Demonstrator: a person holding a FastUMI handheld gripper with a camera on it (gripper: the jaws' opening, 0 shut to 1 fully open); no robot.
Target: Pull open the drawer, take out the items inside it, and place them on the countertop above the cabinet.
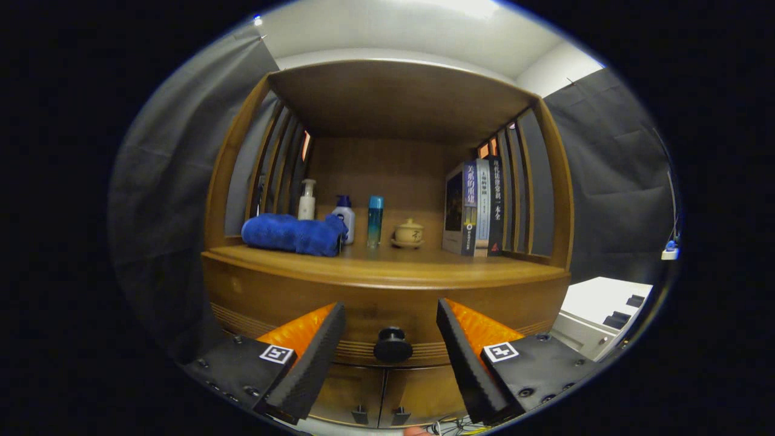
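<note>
The hand-held gripper is spread wide and holds nothing; its two black fingers stand either side of the drawer's round black knob, apart from it, with the knob set a little beyond their tips. The drawer is closed, its wooden front running just under the counter, so whatever lies inside is hidden. The fingers cover parts of that front to either side of the knob, and their rear ends are cut off. Below the knob, two cabinet doors meet at a seam, each with a small dark handle; only their upper parts show. On the counter, above and left of the knob, lies a folded blue towel, which hides the base of a white pump bottle behind it and part of a white bottle with a blue cap at its right end. Right of those, almost straight above the knob, stands a slim teal bottle, then a small lidded cream pot on a saucer. Above and right of the knob, a row of upright books leans against the slatted side of the shelf frame; their spines are too small to make out. Far right of the knob, a white unit with dark slots is cut off. Beneath the doors, a tangle of wires is barely visible.
</note>
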